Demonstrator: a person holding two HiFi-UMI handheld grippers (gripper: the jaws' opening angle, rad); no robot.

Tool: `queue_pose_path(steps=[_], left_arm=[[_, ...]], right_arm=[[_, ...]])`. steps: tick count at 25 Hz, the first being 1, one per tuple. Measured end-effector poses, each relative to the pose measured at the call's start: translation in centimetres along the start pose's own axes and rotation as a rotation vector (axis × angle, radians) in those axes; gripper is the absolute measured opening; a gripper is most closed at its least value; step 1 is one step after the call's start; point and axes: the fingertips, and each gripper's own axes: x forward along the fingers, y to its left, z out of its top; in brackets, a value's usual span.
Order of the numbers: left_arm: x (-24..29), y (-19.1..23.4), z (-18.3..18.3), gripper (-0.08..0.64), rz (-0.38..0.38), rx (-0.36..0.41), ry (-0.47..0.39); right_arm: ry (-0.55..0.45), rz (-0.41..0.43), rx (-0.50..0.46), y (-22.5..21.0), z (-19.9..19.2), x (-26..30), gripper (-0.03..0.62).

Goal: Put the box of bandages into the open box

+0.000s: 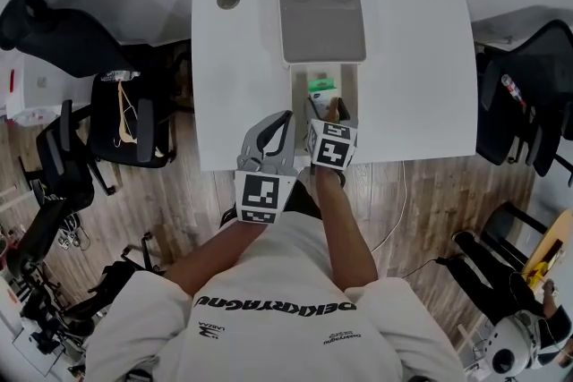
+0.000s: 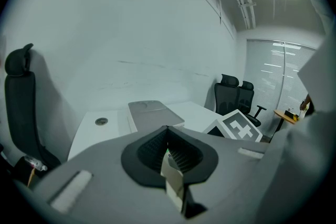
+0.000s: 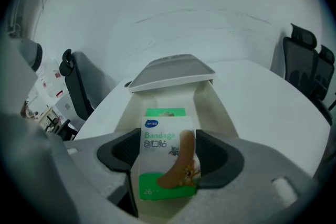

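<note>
As the right claw (image 3: pixel 167 153) clamps the box of bandages (image 3: pixel 164 136) upright, the open box (image 3: pixel 214 107) lies directly beneath; the left claw (image 2: pixel 168 157) is closed and empty.

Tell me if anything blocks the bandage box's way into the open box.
Nothing visible does. The right tongs hold the bandage box over the open box's cavity, and the lid is swung back clear.
</note>
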Motion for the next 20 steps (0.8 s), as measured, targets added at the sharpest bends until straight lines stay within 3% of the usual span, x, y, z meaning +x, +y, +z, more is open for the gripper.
queue_pose_path(steps=[20], left_arm=[[-0.1,1.5,-0.6,0.002,0.026,-0.009,0.012]], right_arm=[[0.06,-0.05,-0.014,-0.8,-0.5,1.7,0.325]])
